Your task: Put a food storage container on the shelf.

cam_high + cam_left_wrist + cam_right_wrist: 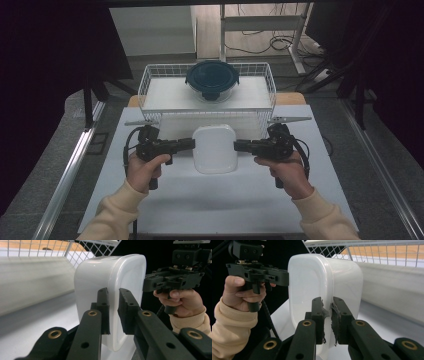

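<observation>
Right now the white container (214,148) sits between my two hand-held grippers, over the middle of the tabletop (220,200), a little toward its far edge. It is a rounded-corner white tub with a white lid, its broad face turned up toward the high camera. My left hand-held gripper (190,144) has its two black jaws closed on the rim at the container's left side; in the left gripper view (113,312) the rim runs into the narrow gap between the pads, which press on it from both sides. My right hand-held gripper (239,145) is clamped the same way on the opposite rim, and in the right gripper view (327,320) the worn pads pinch the lid's edge. Whether the container's underside touches the tabletop I cannot tell for sure; the shadow beneath it suggests it may be clear of the surface.

Just beyond the container, along the far edge of the tabletop, stands a white wire basket (150,85). Inside it, toward its back wall and near the middle, rests a round clear bowl with a dark blue lid (212,79), well apart from the white container.
</observation>
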Tool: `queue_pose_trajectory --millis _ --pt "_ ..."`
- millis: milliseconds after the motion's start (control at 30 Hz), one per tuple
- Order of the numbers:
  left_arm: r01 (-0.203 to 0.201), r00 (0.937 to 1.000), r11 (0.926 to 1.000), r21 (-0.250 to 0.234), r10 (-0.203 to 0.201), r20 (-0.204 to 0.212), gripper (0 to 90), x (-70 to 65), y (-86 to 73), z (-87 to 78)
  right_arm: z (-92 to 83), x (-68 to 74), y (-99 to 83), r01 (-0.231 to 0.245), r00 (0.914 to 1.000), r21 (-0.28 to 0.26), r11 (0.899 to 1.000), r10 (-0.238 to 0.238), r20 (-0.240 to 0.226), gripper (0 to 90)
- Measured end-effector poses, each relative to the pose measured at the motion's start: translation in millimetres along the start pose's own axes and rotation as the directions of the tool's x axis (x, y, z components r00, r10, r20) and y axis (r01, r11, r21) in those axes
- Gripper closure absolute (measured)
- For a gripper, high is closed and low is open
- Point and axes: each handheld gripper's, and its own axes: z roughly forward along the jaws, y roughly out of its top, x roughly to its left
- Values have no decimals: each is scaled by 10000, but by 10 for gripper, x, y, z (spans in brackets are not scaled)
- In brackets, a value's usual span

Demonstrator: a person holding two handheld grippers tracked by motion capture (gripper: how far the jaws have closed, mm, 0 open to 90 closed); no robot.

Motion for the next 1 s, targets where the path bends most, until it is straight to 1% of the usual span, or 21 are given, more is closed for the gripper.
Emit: queue_pose_trajectory --millis 33,100,367,667,800,1000 --pt "-20 10000 10000 -33 20 2 802 -2 43 -4 -6 2 42 17 10000 -23 10000 -16 28 800" --pt "-62 10000 10000 -53 62 -8 802 -5 72 -8 -8 4 59 21 10000 -26 10000 -21 23 801" --pt "-250 9997 9995 -179 250 22 801 -43 237 -48 -48 40 249 286 9996 -177 9994 -284 79 800" --pt "-355 9994 9990 -287 356 -3 801 -71 360 -89 -66 76 379 442 9989 -210 9988 -439 134 800" --pt "-497 9988 9981 -356 495 -67 801 -106 438 -113 -78 94 450 550 9984 -283 9981 -546 154 800" --pt "-599 9982 9973 -421 597 -75 800 -135 576 -146 -105 124 577 664 9976 -402 9970 -656 197 800"
